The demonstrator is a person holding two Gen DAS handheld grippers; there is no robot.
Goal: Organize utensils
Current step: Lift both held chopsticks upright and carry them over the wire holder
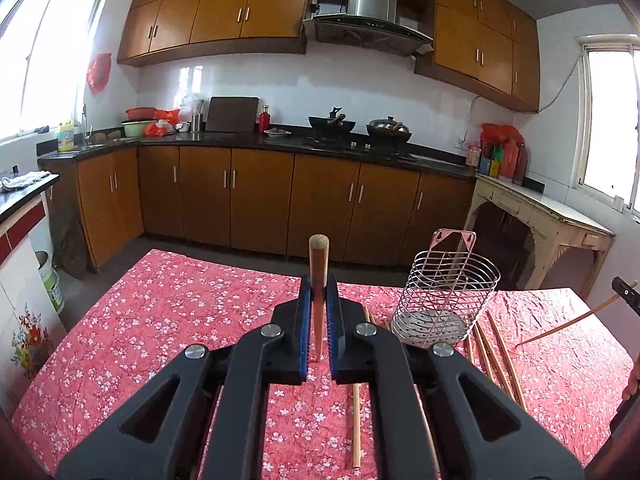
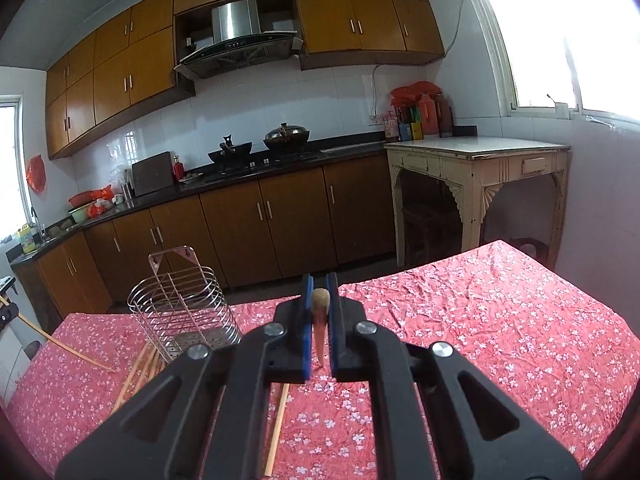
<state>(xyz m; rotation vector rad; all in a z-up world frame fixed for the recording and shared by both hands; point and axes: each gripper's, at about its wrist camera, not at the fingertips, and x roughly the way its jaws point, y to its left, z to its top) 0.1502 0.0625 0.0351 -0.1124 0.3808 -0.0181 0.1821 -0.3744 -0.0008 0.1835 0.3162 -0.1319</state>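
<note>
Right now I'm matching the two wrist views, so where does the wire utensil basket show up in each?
Left wrist: wire utensil basket stands right of centre on the floral tablecloth, loose chopsticks beside it.
Right wrist: the basket stands left of centre.
Shared landmark: the range hood.

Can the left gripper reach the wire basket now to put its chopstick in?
Probably yes. The left gripper holds a chopstick upright, and the wire basket stands just to its right with an open top. Nothing stands between them; loose chopsticks only lie flat beside the basket.
</note>
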